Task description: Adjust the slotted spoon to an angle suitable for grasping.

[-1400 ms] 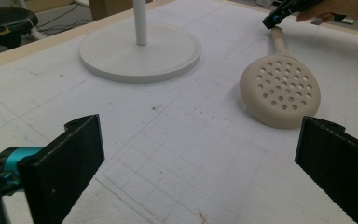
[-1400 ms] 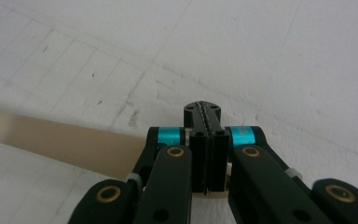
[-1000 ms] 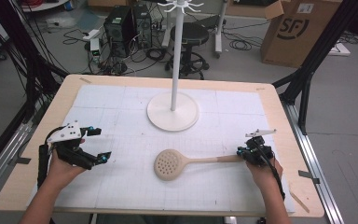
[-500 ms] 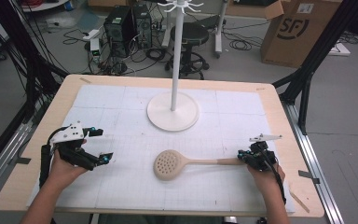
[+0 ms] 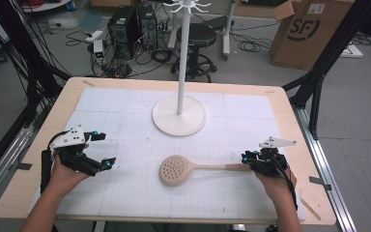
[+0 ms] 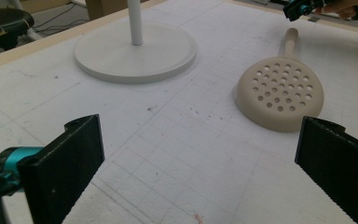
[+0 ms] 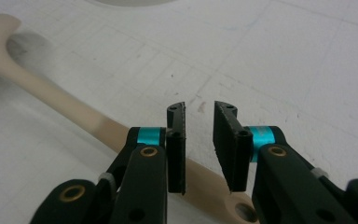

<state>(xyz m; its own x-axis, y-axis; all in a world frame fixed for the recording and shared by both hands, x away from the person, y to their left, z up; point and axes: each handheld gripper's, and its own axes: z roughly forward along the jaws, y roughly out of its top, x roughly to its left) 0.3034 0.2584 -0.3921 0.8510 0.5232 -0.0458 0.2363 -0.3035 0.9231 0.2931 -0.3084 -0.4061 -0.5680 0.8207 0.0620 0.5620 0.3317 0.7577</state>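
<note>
While the right gripper's (image 7: 199,140) just-opened jaws hover slightly parted above its handle, the stiff, light-looking skimmer (image 7: 51,95) suits a handle grip, left gripper's (image 6: 200,154) jaws wide open.

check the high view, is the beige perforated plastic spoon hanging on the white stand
No, the beige perforated plastic spoon lies flat on the table, in front of the white stand.

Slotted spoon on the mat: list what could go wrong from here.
1. The right tool hovers over the slotted spoon handle end with a narrow gap and nothing between its jaws; they have just been opening. Closing now may miss the handle.
2. Gripped at its far end, the heavy bowl could droop or twist.
3. The stand is close behind; a lifted spoon might knock it.
</note>
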